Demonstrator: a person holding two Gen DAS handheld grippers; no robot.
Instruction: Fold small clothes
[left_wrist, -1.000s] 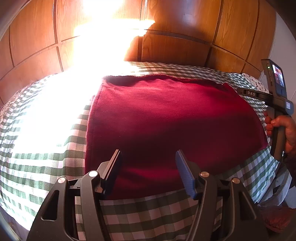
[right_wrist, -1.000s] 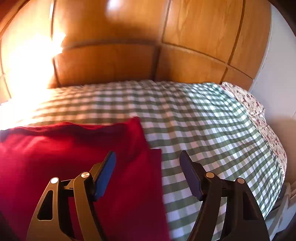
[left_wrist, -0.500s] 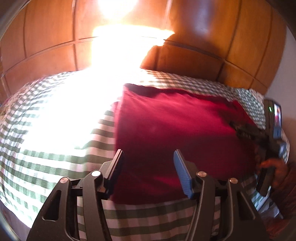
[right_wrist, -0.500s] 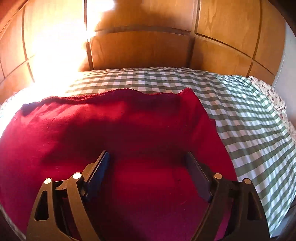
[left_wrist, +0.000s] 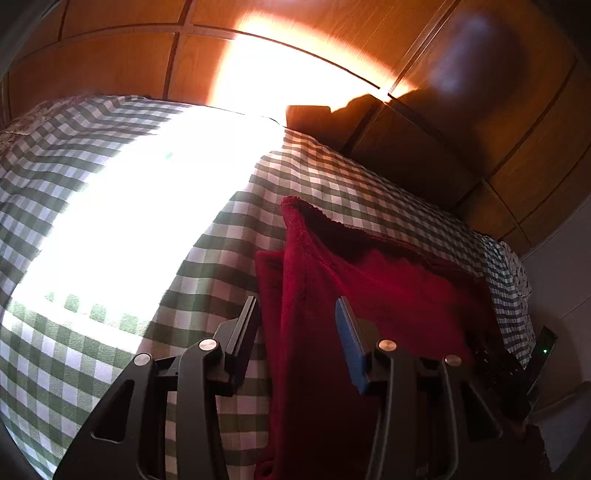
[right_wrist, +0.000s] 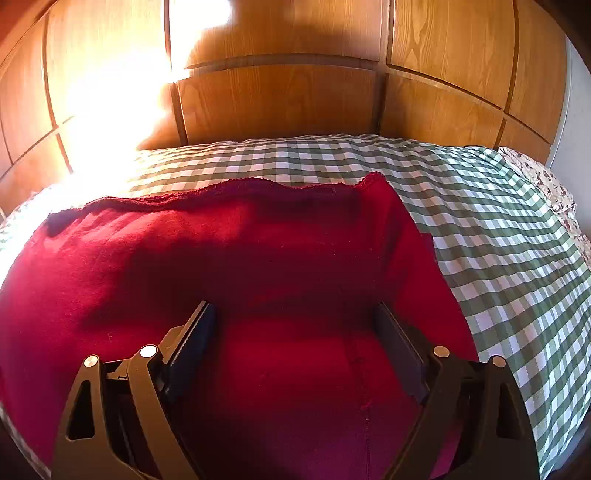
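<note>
Left gripper (left_wrist: 295, 332) shifted leftward, fingers narrowing around red garment (left_wrist: 369, 288) edge, right gripper (right_wrist: 295, 332) released

Bed cover (right_wrist: 498, 236): green-and-white gingham, spread flat over the bed, a broad patch at its left washed out by direct sunlight (left_wrist: 140, 221). Floral fabric (right_wrist: 543, 184): pale with small dark print, showing at the bed's far right edge beyond the gingham. Wooden panelling (right_wrist: 280, 99): orange-brown, divided by grooves into rectangles, standing behind the bed, partly sunlit, partly shadowed. White wall (left_wrist: 565, 266): plain, at the right margin.
</note>
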